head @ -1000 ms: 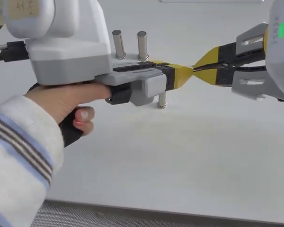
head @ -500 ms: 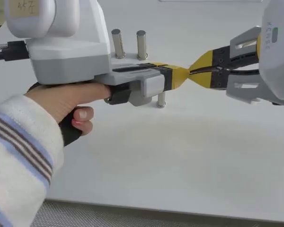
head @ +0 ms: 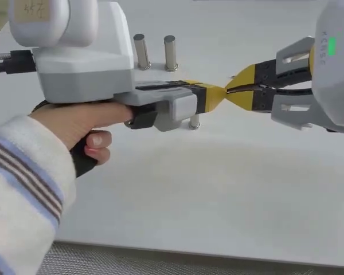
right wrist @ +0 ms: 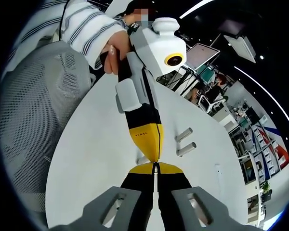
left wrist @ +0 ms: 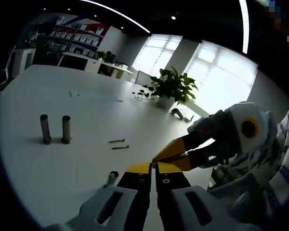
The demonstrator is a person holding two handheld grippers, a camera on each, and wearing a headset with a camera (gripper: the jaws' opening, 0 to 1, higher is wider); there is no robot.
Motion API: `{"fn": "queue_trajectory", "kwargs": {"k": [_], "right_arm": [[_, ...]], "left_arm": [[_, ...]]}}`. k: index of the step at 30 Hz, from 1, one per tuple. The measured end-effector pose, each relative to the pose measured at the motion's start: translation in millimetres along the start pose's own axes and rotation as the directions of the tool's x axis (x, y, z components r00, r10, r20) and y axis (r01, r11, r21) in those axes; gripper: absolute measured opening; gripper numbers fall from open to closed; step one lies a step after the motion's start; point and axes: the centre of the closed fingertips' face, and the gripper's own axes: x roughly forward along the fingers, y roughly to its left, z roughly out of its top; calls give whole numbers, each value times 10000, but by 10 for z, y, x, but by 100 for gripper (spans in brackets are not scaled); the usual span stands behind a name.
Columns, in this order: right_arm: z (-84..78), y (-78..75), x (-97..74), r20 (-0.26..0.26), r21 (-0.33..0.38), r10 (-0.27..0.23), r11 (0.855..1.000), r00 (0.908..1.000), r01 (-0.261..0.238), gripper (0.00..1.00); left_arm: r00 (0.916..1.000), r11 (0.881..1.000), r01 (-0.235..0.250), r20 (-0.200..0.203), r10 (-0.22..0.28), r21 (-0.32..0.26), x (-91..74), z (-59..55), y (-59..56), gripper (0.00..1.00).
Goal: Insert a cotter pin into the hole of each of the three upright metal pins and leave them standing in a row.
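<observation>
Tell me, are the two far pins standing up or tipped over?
Standing up. Both pins stand straight on the table.

White table, silver-grey metal pins, left gripper and right gripper yellow-tipped on black with pale grey bodies, cream sleeve striped blue and possibly brown, green light.

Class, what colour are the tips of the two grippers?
Yellow, on both the left gripper and right gripper; clearest in the head view.

Opposed gripper views, upright pins shared
</observation>
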Motion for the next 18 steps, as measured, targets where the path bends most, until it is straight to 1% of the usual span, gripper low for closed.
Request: {"fn": "queue_trajectory", "kwargs": {"k": [3, 6, 12, 16, 18], "right_arm": [[-4, 7, -1, -16, -2, 34, 10000, 10000, -34, 0], [-10, 36, 3, -23, -58, 135, 9999, 9999, -135, 0], [-4, 96, 10, 51, -84, 325, 9994, 9995, -325, 0], [1, 118, 24, 28, -254, 376, 9990, 9993, -376, 0], [11, 136, 27, 98, -142, 528, 9985, 9986, -526, 0]], "left_arm": [[10000, 10000, 10, -38, -10, -57, 0, -16, -3, 0], [9998, 10000, 35, -183, -36, -52, 2, -49, -2, 0], [9987, 9987, 128, -484, -152, -494, -18, -112, -10, 0], [9980, 9966, 40, -633, -92, -824, -20, -138, -2, 0], [9975, 9961, 39, -698, -102, -884, -26, -151, -7, 0]]}}
